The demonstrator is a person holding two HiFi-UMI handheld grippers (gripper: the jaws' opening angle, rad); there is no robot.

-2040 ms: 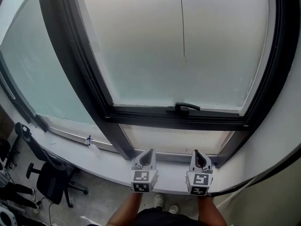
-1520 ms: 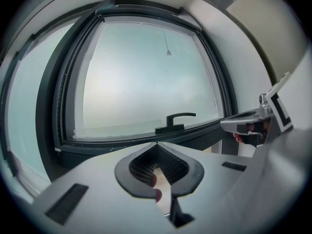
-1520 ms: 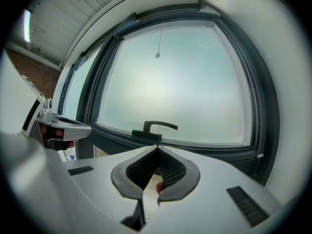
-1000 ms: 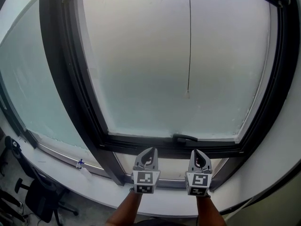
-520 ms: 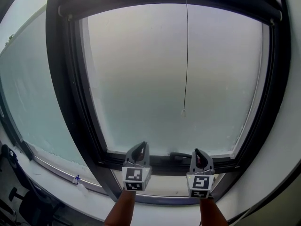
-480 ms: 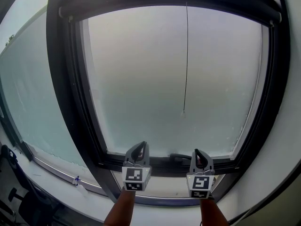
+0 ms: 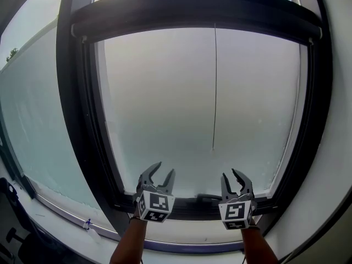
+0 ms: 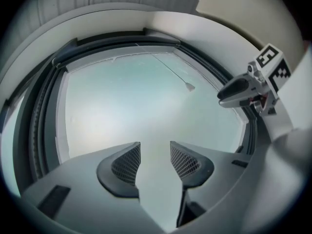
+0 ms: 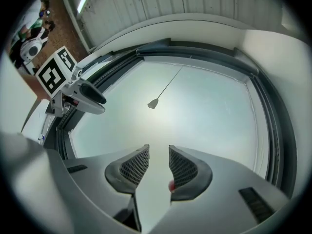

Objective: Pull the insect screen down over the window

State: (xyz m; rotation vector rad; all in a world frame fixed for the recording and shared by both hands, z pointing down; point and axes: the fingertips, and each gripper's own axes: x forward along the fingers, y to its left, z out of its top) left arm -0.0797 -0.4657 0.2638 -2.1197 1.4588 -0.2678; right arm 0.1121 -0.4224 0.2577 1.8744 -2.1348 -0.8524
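Observation:
A dark-framed window fills the head view. The rolled-up screen's dark bar (image 7: 198,12) runs across the top of the frame. A thin pull cord (image 7: 214,87) hangs from it, and its small end piece (image 7: 213,147) dangles over the pale glass. My left gripper (image 7: 159,172) and right gripper (image 7: 237,176) are raised side by side at the lower edge of the pane, below the cord's end. Both have just been opening and stand open with nothing between the jaws. The cord end (image 8: 189,87) shows ahead in the left gripper view, and in the right gripper view the cord end (image 9: 153,103) hangs above the jaws.
A black window handle (image 7: 208,196) sits on the lower frame between the grippers. The white sill (image 7: 66,219) runs along below, with a small blue item (image 7: 88,223) on it. A second pane lies to the left, and a dark office chair (image 7: 8,202) stands at the lower left.
Both grippers have risen from the sill level to the bottom of the pane and rolled slightly. Their jaws went from shut to open. The view has tilted up, bringing in the top bar.

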